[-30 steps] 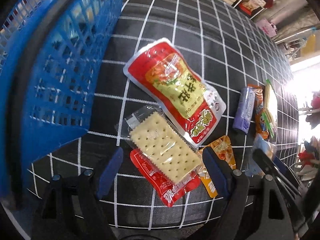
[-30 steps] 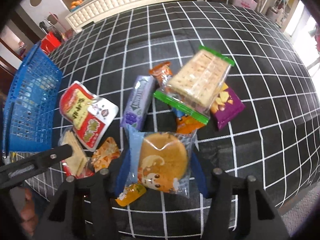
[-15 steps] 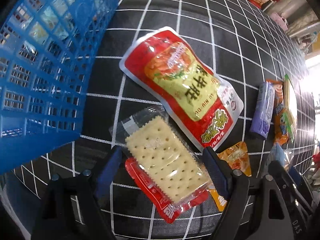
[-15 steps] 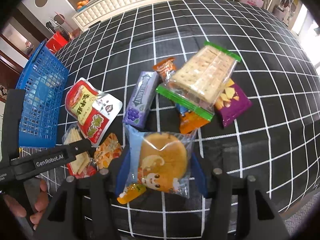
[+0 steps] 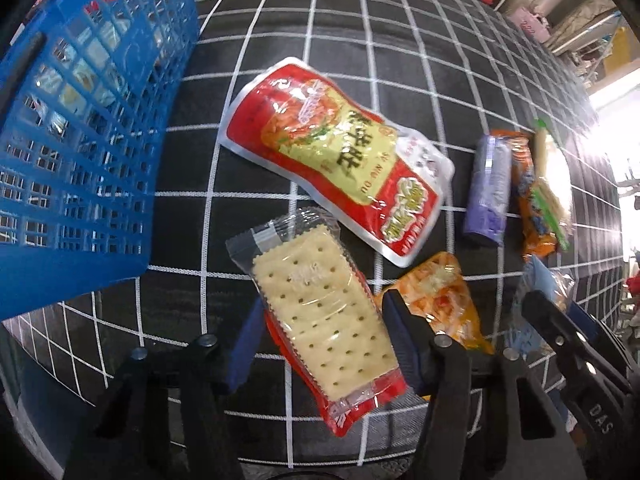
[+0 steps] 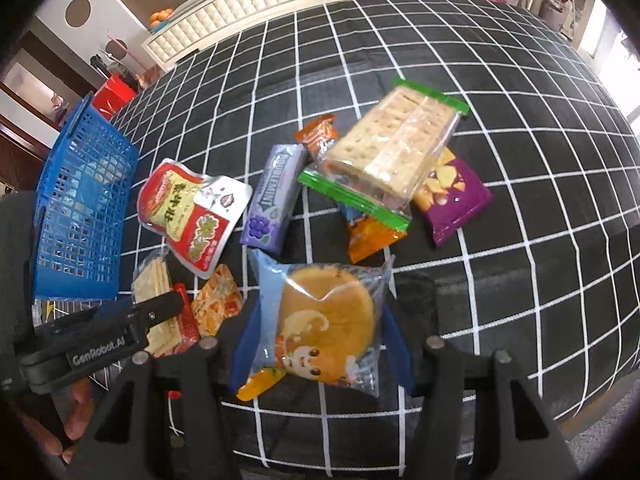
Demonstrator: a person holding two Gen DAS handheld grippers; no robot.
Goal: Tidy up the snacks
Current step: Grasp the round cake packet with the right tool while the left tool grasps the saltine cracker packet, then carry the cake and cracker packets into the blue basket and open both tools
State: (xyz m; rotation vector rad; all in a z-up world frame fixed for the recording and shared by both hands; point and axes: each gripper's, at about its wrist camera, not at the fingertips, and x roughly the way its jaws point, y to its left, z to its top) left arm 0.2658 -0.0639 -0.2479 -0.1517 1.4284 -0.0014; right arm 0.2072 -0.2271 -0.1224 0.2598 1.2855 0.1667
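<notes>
Black cloth w/ white grid covers the surface under everything; looks like a bed, can't tell. Blue basket sits at far left edge. Green-edged cracker pack lies on top of the snack pile, purple chip bag just beside it. Red pouch lies flat between basket & purple gum pack. Right tool clenched on bun pack. Left tool clenched on clear cracker pack, red sachet touching beneath; orange sachet just beside.
</notes>
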